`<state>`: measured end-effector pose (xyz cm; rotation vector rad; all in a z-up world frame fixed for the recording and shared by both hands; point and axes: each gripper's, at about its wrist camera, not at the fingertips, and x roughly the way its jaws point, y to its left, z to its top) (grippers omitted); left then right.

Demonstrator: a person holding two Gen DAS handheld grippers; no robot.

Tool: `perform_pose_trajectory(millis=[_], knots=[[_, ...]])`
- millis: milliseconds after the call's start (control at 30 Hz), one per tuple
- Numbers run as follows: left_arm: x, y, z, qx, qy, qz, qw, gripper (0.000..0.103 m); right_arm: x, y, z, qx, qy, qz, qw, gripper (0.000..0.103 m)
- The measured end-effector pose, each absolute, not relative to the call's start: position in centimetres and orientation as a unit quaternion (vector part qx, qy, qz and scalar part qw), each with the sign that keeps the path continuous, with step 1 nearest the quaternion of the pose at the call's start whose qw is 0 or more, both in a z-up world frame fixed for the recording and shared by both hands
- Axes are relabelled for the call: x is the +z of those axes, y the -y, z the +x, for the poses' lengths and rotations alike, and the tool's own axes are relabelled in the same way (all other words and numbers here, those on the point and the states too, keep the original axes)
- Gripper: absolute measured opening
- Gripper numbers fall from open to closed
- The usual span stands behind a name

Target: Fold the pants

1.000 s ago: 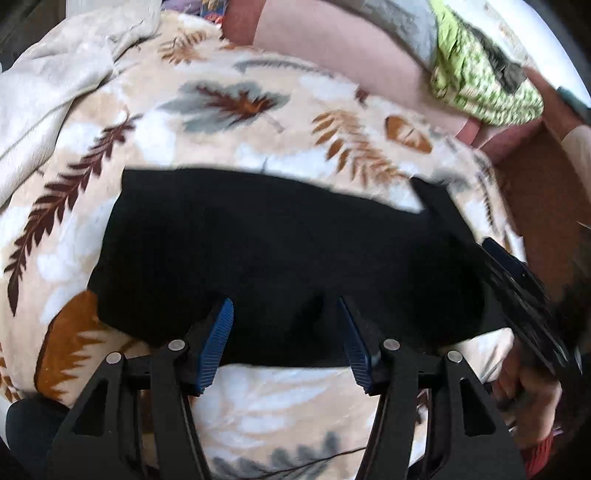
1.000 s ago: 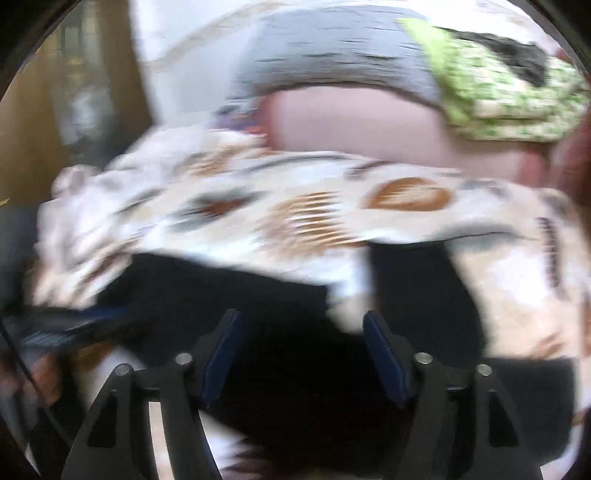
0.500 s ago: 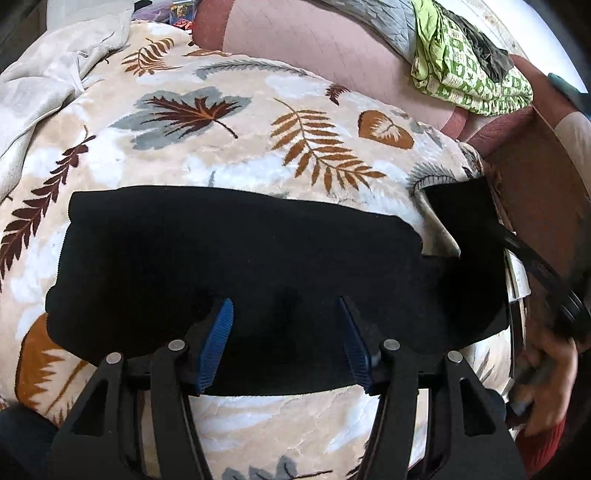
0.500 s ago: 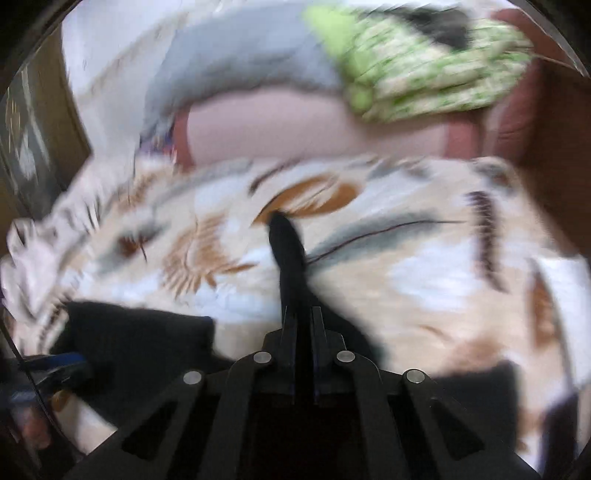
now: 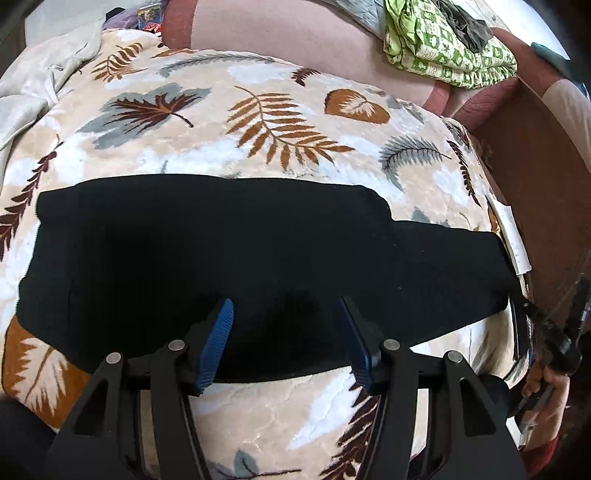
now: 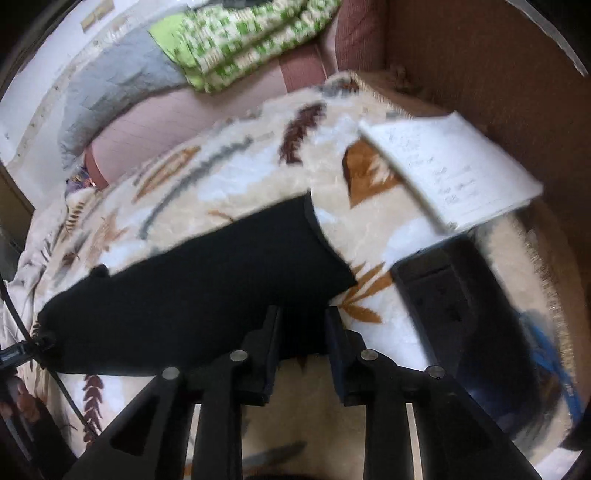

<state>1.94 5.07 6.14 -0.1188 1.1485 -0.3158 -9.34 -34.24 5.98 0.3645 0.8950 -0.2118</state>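
Black pants (image 5: 229, 251) lie flat in a long strip across a leaf-patterned blanket (image 5: 258, 122). My left gripper (image 5: 286, 317) is open and empty, its blue pads over the near edge of the pants. In the right wrist view the pants (image 6: 207, 280) stretch to the left. My right gripper (image 6: 301, 317) is partly open, fingers a little apart at the near corner of the pants' end; black cloth shows between them. Whether they touch it I cannot tell. The right gripper also shows in the left wrist view (image 5: 532, 314) at the pants' right end.
A white notebook (image 6: 450, 166) lies on the blanket's right edge, with a black object (image 6: 461, 306) beside it. A green patterned cloth (image 5: 447, 48) and grey cloth lie on a pink sofa back (image 5: 295, 33). A brown panel (image 5: 535, 166) stands at right.
The right gripper was shut on the pants' end held up; now that end lies flat and the jaws have parted. The pants lie stretched out straighter. The left gripper stayed open.
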Motion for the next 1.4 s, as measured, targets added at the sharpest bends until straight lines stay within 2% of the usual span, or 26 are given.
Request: perform_pose_trajectory(millis=[167, 300, 367, 433, 500, 600, 633, 667, 700, 733, 833, 867, 900, 967, 1033, 1100, 1133, 1167, 1200, 1400], knots=[[7.2, -7.5, 1.9, -0.125, -0.53, -0.077, 0.835, 0.057, 8.9, 31.0, -8.6, -0.042, -0.395, 0.163, 0.903, 0.037], [7.9, -10.8, 1.6, -0.083, -0.519, -0.091, 0.846, 0.057, 9.1, 24.7, -4.8, 0.074, -0.388, 0.15, 0.907, 0.044], [8.0, -13.3, 1.6, -0.058, -0.517, -0.111, 0.847, 0.066, 8.8, 21.1, -2.6, 0.106, -0.39, 0.12, 0.907, 0.046], [7.9, -16.2, 1.5, -0.027, -0.511, -0.143, 0.847, 0.07, 8.4, 18.0, -0.4, 0.13, -0.39, 0.095, 0.907, 0.049], [7.6, -19.3, 1.3, 0.009, -0.506, -0.179, 0.844, 0.072, 7.8, 15.5, 1.8, 0.144, -0.389, 0.078, 0.906, 0.068], [6.6, -22.6, 1.0, 0.045, -0.509, -0.216, 0.832, 0.074, 6.3, 12.8, 5.4, 0.154, -0.412, 0.083, 0.894, 0.073], [6.2, -23.3, 1.0, 0.052, -0.511, -0.224, 0.829, 0.074, 5.5, 12.3, 6.5, 0.159, -0.429, 0.092, 0.885, 0.072], [5.7, -23.9, 1.1, 0.058, -0.514, -0.232, 0.824, 0.074, 4.8, 11.8, 7.3, 0.165, -0.444, 0.096, 0.875, 0.06], [5.1, -24.2, 1.3, 0.061, -0.519, -0.237, 0.819, 0.074, 4.3, 11.0, 7.9, 0.171, -0.457, 0.092, 0.868, 0.025], [4.7, -24.2, 1.5, 0.06, -0.524, -0.241, 0.815, 0.074, 4.2, 10.6, 8.1, 0.169, -0.459, 0.08, 0.869, 0.012], [3.8, -23.3, 2.1, 0.026, -0.521, -0.234, 0.821, 0.074, 5.3, 10.6, 7.3, 0.164, -0.432, 0.078, 0.883, 0.01], [3.4, -22.9, 2.4, 0.025, -0.526, -0.219, 0.821, 0.071, 5.5, 11.0, 7.3, 0.159, -0.426, 0.091, 0.886, 0.01], [3.1, -22.5, 2.6, 0.029, -0.532, -0.206, 0.821, 0.067, 5.3, 11.3, 7.4, 0.148, -0.425, 0.104, 0.887, 0.01], [3.3, -22.0, 2.7, 0.026, -0.526, -0.189, 0.829, 0.052, 4.5, 11.3, 8.0, 0.131, -0.438, 0.105, 0.883, 0.01], [4.0, -21.9, 3.1, 0.016, -0.525, -0.182, 0.831, 0.039, 4.1, 10.8, 8.0, 0.12, -0.444, 0.087, 0.884, 0.016], [5.0, -22.0, 3.2, 0.01, -0.515, -0.177, 0.839, 0.038, 5.3, 10.0, 6.8, 0.123, -0.428, 0.07, 0.892, 0.025], [5.4, -22.0, 3.2, 0.009, -0.512, -0.17, 0.842, 0.038, 6.0, 9.7, 6.1, 0.129, -0.419, 0.068, 0.896, 0.032], [5.5, -22.3, 3.1, 0.007, -0.512, -0.164, 0.843, 0.038, 6.6, 9.3, 5.3, 0.136, -0.407, 0.067, 0.901, 0.046], [5.5, -22.3, 3.2, 0.001, -0.514, -0.156, 0.843, 0.038, 7.3, 8.6, 4.2, 0.154, -0.393, 0.069, 0.904, 0.052], [5.1, -22.2, 3.4, -0.016, -0.536, -0.15, 0.831, 0.041, 8.3, 4.2, 1.6, 0.226, -0.391, 0.055, 0.89, 0.052]])
